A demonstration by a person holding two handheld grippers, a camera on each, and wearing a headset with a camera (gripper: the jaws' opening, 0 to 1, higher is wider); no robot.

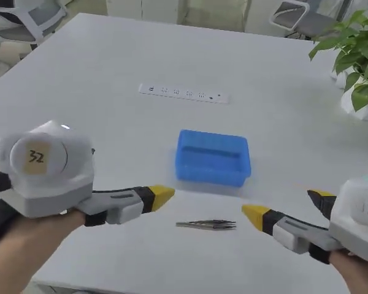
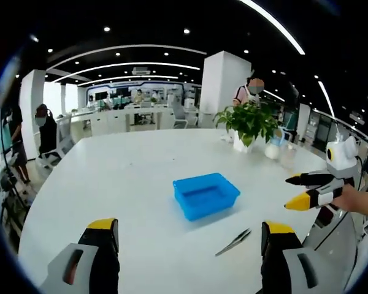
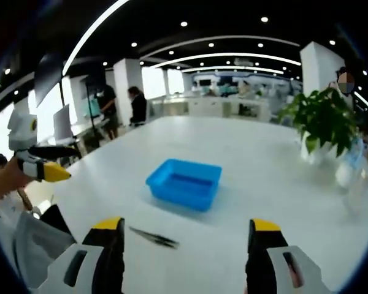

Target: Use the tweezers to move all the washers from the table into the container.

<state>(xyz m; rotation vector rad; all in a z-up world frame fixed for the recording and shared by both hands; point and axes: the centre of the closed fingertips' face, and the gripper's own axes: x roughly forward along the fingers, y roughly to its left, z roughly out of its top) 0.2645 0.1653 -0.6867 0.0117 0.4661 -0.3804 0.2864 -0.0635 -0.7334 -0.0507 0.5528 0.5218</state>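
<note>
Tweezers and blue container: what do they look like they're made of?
The tweezers look like metal: thin, grey prongs with a slight sheen. The blue container is probably plastic: even matte blue walls and moulded, rounded corners.

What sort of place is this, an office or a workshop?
Probably an open-plan office: a large white table with a power strip, swivel chairs beside it, and rows of desks with people beyond.

Cropped and unclear
Head view: right claw (image 1: 286, 205) and potted plant (image 1: 356, 55) run off the right edge; contents of the blue container (image 1: 211, 173) cannot be made out.
</note>
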